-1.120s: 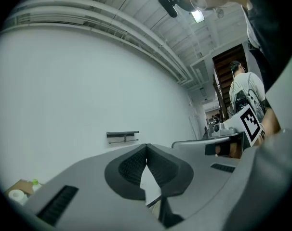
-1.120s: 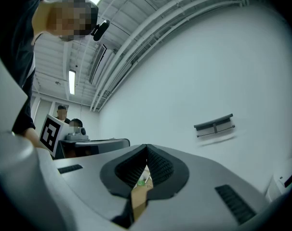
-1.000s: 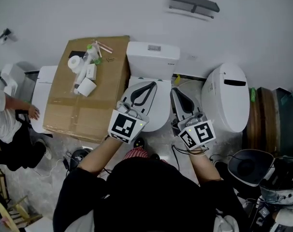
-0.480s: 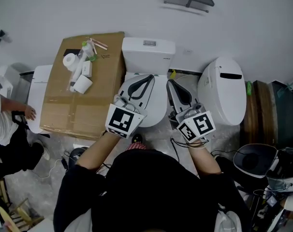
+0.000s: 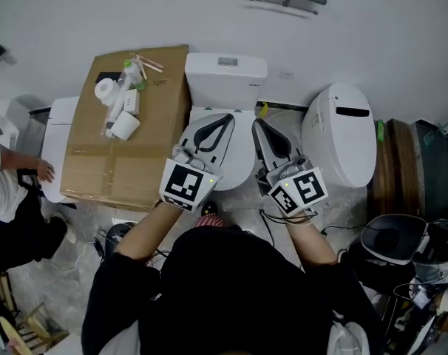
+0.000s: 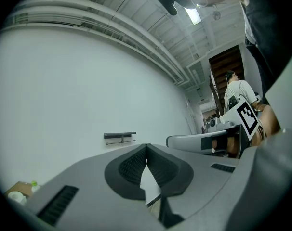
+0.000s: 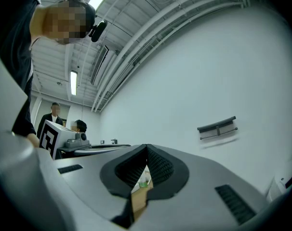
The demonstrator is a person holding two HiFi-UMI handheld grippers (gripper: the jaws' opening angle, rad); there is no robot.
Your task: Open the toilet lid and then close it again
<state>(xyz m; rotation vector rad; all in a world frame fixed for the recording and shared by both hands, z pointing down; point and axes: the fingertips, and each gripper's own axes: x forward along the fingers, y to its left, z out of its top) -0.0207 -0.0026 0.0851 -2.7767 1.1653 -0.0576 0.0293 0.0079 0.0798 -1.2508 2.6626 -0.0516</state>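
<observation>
A white toilet stands against the wall in the head view, its tank behind and its lid lying down flat over the bowl. My left gripper hovers over the lid's left half, pointing toward the tank, jaws shut with nothing between them. My right gripper hangs at the lid's right edge, also shut and empty. In the left gripper view the left gripper shows its dark pads meeting at the tips; the right gripper shows the same in its own view. Whether either gripper touches the lid is hidden.
A cardboard box with paper rolls and cups on top stands left of the toilet. A second white toilet stands to the right, another white fixture and a seated person to the left. A black bin sits lower right.
Both grippers keep nearly the same place over the toilet, still shut. The head view has shifted slightly, so the scene sits a little higher and further left in the picture.
</observation>
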